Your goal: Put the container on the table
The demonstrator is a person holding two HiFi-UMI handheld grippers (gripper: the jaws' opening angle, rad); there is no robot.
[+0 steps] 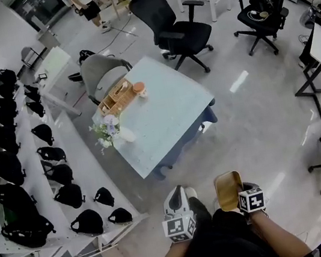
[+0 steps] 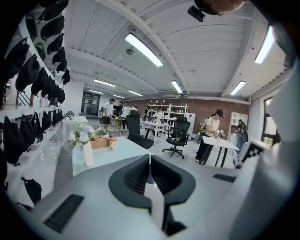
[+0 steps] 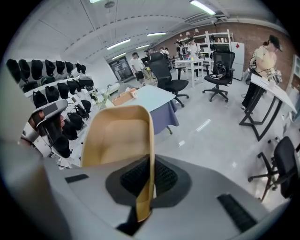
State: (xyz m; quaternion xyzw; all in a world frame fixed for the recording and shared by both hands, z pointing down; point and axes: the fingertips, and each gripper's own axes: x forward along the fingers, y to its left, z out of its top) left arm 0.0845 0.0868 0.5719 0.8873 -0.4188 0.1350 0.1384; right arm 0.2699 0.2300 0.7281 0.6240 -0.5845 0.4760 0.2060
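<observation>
The container (image 1: pixel 228 190) is a shallow tan tray with rounded corners, and it stands on edge in my right gripper (image 1: pixel 240 195), low in the head view. In the right gripper view the jaws pinch one side wall of the container (image 3: pixel 117 140), so my right gripper (image 3: pixel 149 174) is shut on it. My left gripper (image 1: pixel 175 197) is beside it on the left, and its jaws (image 2: pixel 150 161) meet with nothing between them. The pale blue table (image 1: pixel 170 114) stands ahead of both grippers, across a strip of floor. The table (image 2: pixel 117 151) also shows beyond the left jaws.
A wicker basket (image 1: pixel 116 97), a small cup (image 1: pixel 139 89) and a white vase of flowers (image 1: pixel 112 133) stand along the table's left side. White shelving with black bags (image 1: pixel 34 176) runs along the left. Office chairs (image 1: pixel 171 28) stand behind the table and on the right.
</observation>
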